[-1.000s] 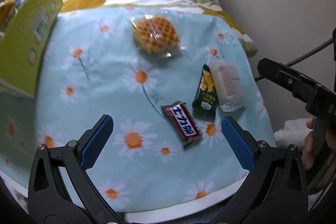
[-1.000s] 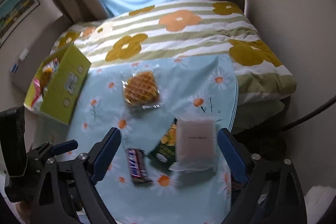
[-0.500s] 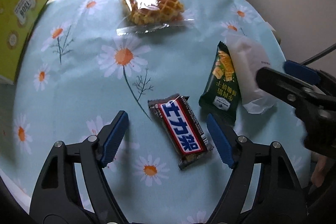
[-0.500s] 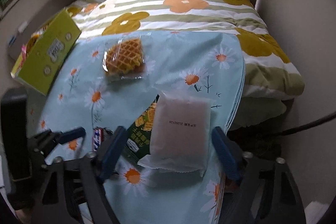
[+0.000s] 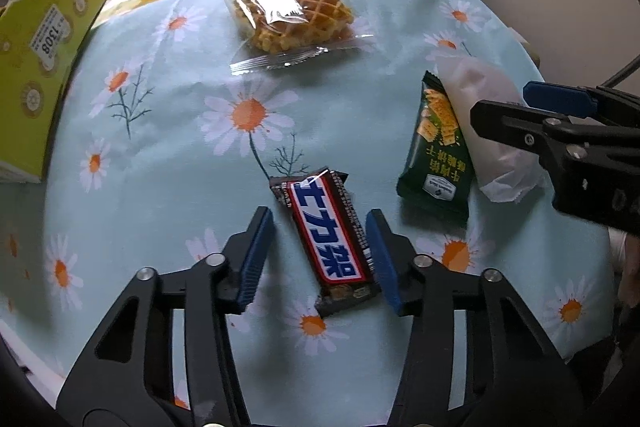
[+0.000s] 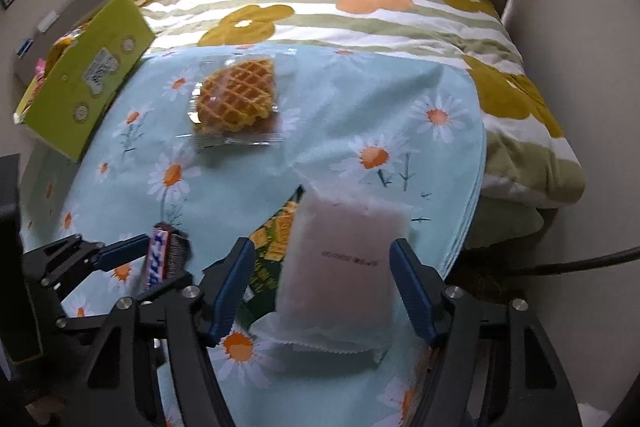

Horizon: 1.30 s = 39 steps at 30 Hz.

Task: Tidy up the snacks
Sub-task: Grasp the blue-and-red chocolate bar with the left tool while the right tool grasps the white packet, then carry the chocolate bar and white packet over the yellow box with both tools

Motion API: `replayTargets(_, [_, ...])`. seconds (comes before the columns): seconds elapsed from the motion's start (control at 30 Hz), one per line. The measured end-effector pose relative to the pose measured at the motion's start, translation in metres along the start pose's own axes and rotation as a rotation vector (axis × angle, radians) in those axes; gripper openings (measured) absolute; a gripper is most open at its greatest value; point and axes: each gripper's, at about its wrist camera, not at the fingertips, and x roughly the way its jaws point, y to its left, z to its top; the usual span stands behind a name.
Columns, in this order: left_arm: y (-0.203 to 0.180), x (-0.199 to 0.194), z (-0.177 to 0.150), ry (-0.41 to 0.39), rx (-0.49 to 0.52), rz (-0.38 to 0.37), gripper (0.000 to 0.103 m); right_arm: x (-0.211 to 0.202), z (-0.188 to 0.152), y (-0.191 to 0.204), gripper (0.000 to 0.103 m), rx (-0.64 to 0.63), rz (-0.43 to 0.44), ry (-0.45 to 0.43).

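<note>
A brown chocolate bar (image 5: pixel 330 235) with a blue and white label lies on the daisy cloth (image 5: pixel 160 155) between the blue pads of my left gripper (image 5: pixel 318 259). Its jaws are closing; the right pad is at the bar's edge and a gap remains on the left. My right gripper (image 6: pixel 324 289) straddles a white frosted packet (image 6: pixel 344 259), jaws closing, with a gap still at the left pad. The packet partly covers a dark green biscuit packet (image 6: pixel 268 247). A wrapped waffle (image 5: pixel 292 15) lies further back.
A yellow-green box (image 6: pixel 84 83) holding snacks stands at the cloth's far left. A flowered striped quilt (image 6: pixel 320 11) lies beyond the cloth. The cloth's edge (image 6: pixel 476 187) drops off just right of the white packet, with a dark cable (image 6: pixel 580 263) below.
Both grippers have come down close to the cloth and narrowed their jaws. The left one now brackets the chocolate bar and the right one brackets the white packet.
</note>
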Motion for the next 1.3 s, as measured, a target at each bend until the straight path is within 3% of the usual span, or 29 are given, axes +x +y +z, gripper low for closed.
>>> replayTargets(0.13, [0.003, 0.0, 0.003, 0.002, -0.003, 0.006, 0.035, 0.007, 0.006, -0.005, 0.065, 0.027, -0.006, 0.044])
replayTargets(0.33, [0.005, 0.0, 0.007, 0.013, -0.003, 0.007, 0.035, 0.026, 0.015, -0.002, 0.065, 0.003, -0.075, 0.151])
replayTargets(0.53, [0.004, 0.002, 0.011, 0.017, 0.002, 0.009, 0.035, 0.035, 0.014, -0.004, 0.068, -0.018, -0.079, 0.199])
replayTargets(0.9, [0.008, 0.003, 0.012, 0.018, 0.016, -0.019, 0.031, 0.03, 0.006, 0.001, 0.062, -0.057, -0.079, 0.164])
replayTargets(1.3, [0.024, -0.019, 0.012, -0.043, -0.017, -0.035, 0.03, 0.004, 0.007, 0.004, 0.06, 0.017, -0.018, 0.07])
